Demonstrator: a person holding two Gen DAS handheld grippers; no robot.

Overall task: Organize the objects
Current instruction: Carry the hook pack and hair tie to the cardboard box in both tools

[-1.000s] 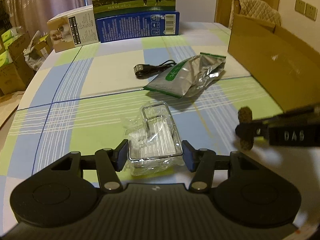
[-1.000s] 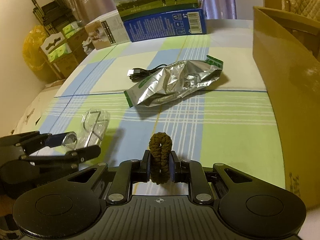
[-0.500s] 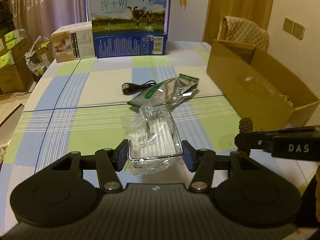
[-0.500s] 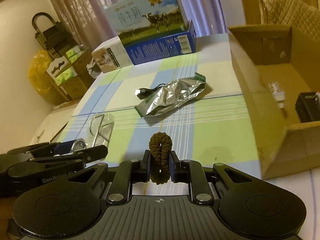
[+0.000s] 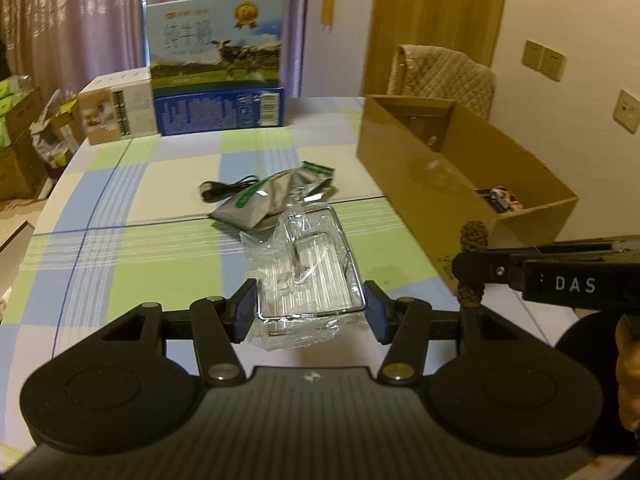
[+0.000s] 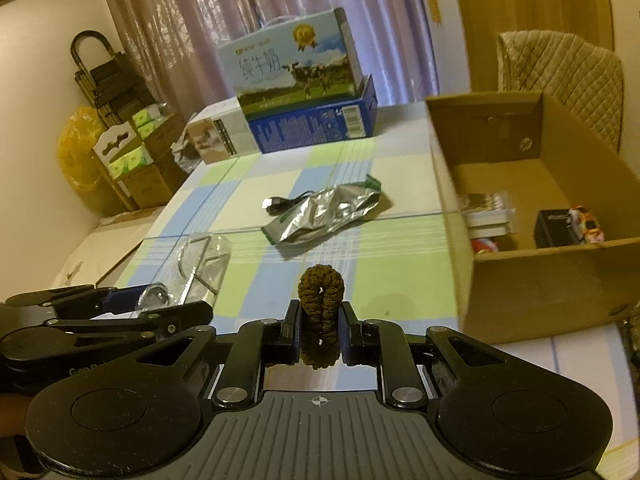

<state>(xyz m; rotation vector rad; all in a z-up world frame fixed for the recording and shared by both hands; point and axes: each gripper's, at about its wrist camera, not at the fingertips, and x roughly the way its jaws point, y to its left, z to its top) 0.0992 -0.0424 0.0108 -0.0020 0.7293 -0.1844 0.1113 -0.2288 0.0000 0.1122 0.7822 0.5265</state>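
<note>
Left gripper (image 5: 310, 312): clamped on plastic-wrapped wire rack (image 5: 310, 276), now raised above the table (image 5: 132, 264). Right gripper (image 6: 320, 334): clamped on brown hair tie (image 6: 321, 312), likewise lifted since a second ago. Cardboard box (image 6: 532, 292) interior now visible; both items judged bound there.

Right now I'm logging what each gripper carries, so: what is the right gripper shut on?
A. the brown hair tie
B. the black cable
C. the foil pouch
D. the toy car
A: the right gripper is shut on the brown hair tie, while the foil pouch and black cable lie on the table and the toy car sits in the box.
</note>
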